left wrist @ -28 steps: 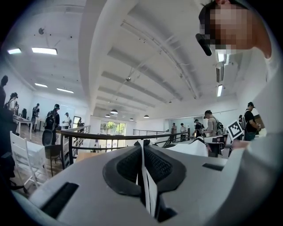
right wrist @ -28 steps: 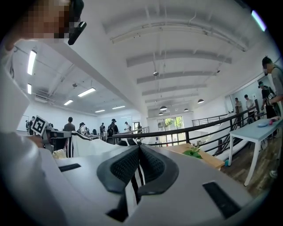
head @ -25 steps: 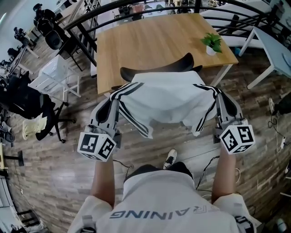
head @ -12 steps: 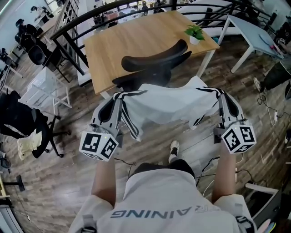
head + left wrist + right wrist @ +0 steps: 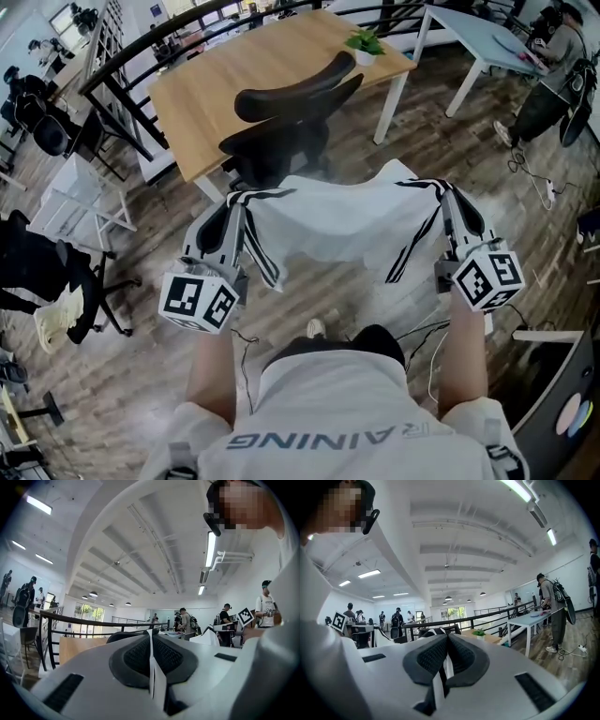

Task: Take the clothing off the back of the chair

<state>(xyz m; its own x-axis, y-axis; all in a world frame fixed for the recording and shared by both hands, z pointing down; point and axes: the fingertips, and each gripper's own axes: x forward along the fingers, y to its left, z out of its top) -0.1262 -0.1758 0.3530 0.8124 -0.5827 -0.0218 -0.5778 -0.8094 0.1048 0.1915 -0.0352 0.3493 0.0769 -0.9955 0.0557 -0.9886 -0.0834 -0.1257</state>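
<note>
The shirt [image 5: 347, 225] has come off the chair [image 5: 281, 122]. A second ago it lay draped over the backrest and hid most of it. Now it hangs in the air on the person's side of the chair, and the black backrest and headrest are bare. Both tools have drawn back with it, so the chair and the table [image 5: 234, 75] behind it sit higher and further left in the head view than before.

The left tool [image 5: 239, 199] is closed on one striped shoulder of the shirt; in the left gripper view a thin fold of white cloth is pinched between its dark pads. The right tool [image 5: 448, 187] is closed on the other shoulder, and the right gripper view shows white and black cloth squeezed between its pads. Both tools point level, away from the person, and are well apart.

The shirt is white with black stripes along the shoulders and sleeves. It is stretched between the two tools, sags a little in the middle, and its lower edge hangs free above the wooden floor [image 5: 141, 375]. Its far edge is near the chair seat; I cannot tell whether they touch.

A small plant [image 5: 364, 42] stands on the far corner of the table. A black railing [image 5: 122, 66] runs past the table's left side.
</note>
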